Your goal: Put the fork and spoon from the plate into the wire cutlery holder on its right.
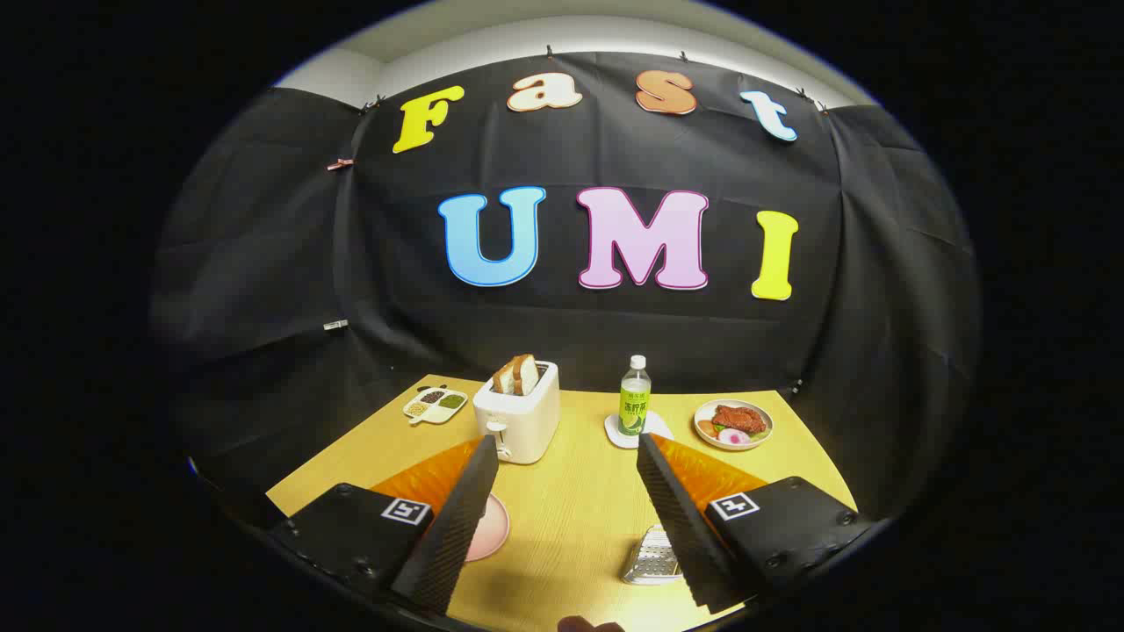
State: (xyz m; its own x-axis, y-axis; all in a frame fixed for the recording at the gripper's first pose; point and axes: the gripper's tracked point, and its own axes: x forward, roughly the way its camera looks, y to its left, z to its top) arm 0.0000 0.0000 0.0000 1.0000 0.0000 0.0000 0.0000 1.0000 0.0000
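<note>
Beyond the tool's left finger, at the far corner of the pale wooden surface (pixel 571 518), sits a small white divided dish of grains and seeds (pixel 434 405), set well clear of the working area. Next to it a white two-slot toaster with bread slices standing in it (pixel 517 421) stands just ahead of the left finger's tip. Tucked close against that finger, partly hidden by it, is the round pink plate (pixel 488 528); the fork and spoon must lie on the part the finger covers, for I cannot make them out.

The tool (pixel 562 461) hangs above the near surface with its fingers spread wide and nothing between them, probably held high to take in the layout before dropping to the plate.

Ahead of the right finger a green-labelled plastic bottle with a white cap (pixel 633 407) stands on a white coaster (pixel 615 432). Hard against the right finger's inner side is the shiny wire cutlery holder (pixel 652 562), placed beside the plate for a short carry. Farther right, a white plate of meat and vegetables (pixel 733 424) rests at the far edge.
</note>
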